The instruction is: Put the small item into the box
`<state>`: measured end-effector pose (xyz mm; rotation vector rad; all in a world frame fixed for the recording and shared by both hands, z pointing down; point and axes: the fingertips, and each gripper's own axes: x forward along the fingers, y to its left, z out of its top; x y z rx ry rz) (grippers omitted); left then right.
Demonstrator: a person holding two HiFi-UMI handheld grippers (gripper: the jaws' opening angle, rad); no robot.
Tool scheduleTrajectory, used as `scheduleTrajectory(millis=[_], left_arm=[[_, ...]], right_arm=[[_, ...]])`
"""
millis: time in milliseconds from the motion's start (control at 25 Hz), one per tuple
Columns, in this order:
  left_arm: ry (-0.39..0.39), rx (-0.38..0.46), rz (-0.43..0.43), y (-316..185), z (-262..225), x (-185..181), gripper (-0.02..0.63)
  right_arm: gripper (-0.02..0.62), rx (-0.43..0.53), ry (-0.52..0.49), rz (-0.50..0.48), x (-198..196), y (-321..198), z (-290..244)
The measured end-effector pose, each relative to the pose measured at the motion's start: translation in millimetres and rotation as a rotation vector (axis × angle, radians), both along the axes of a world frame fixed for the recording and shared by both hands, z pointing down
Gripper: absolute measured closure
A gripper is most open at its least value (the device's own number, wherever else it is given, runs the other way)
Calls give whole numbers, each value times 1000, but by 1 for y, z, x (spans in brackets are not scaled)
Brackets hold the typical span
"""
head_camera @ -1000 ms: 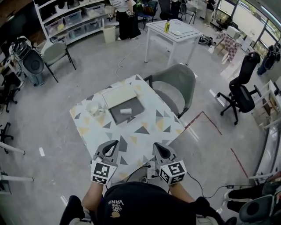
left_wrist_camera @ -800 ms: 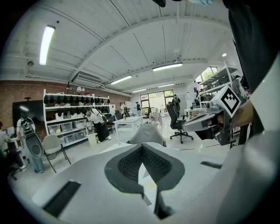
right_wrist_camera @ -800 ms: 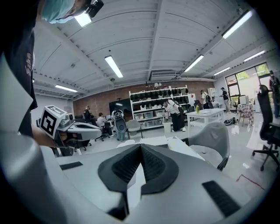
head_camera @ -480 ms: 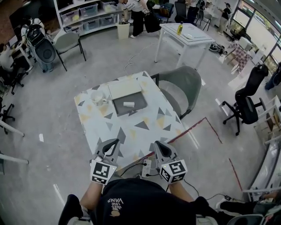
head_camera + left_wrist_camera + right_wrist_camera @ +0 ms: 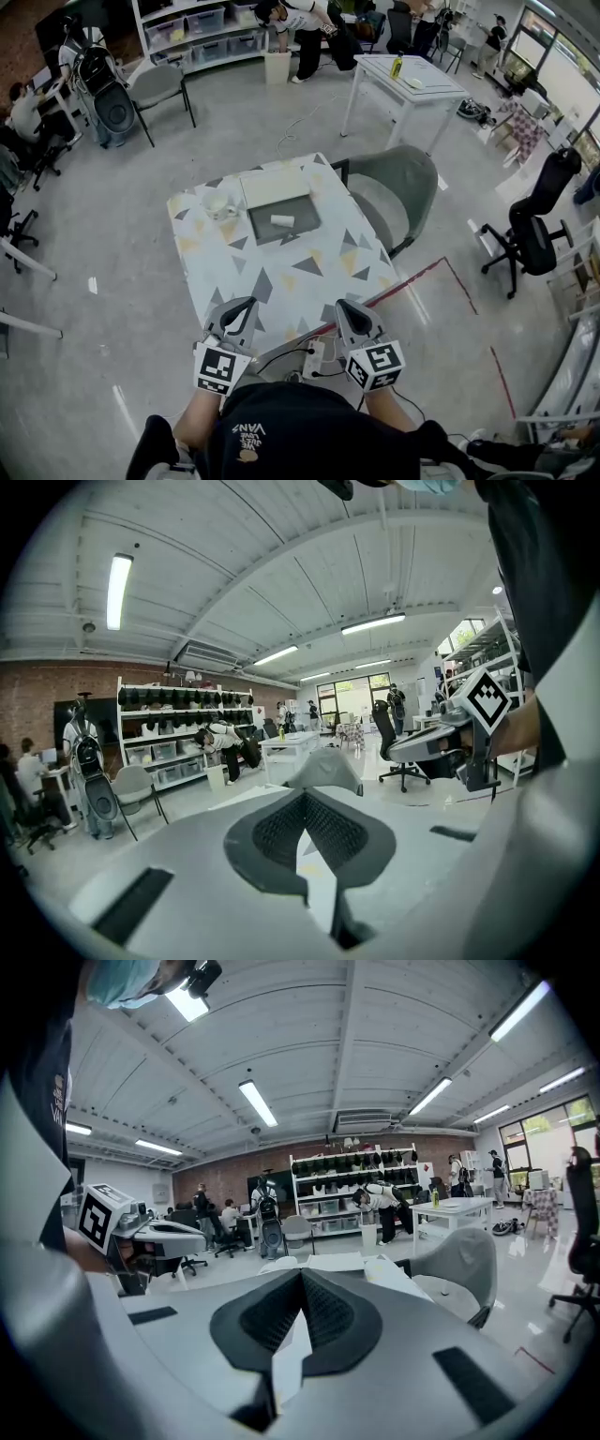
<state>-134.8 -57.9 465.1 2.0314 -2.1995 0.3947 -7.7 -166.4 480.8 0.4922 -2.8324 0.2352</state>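
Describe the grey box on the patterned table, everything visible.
The box is flat, rectangular and dark grey, lying open on the far half of the patterned table. A cream panel, perhaps its lid, lies flat along its far edge. A small white item lies inside it. A white cup stands to its left.

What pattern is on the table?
The table is white with grey and yellow triangles; head view.

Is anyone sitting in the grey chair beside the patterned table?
No, in the head view the seat of the grey chair beside the patterned table has nobody on it.
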Motion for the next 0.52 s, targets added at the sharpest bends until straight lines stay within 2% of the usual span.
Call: scheduleTrajectory(millis=[520], left_arm=[[-14,-7,23,-3,-4,-2,600]], right_arm=[[597,8,-3,26,1,-6,-6]])
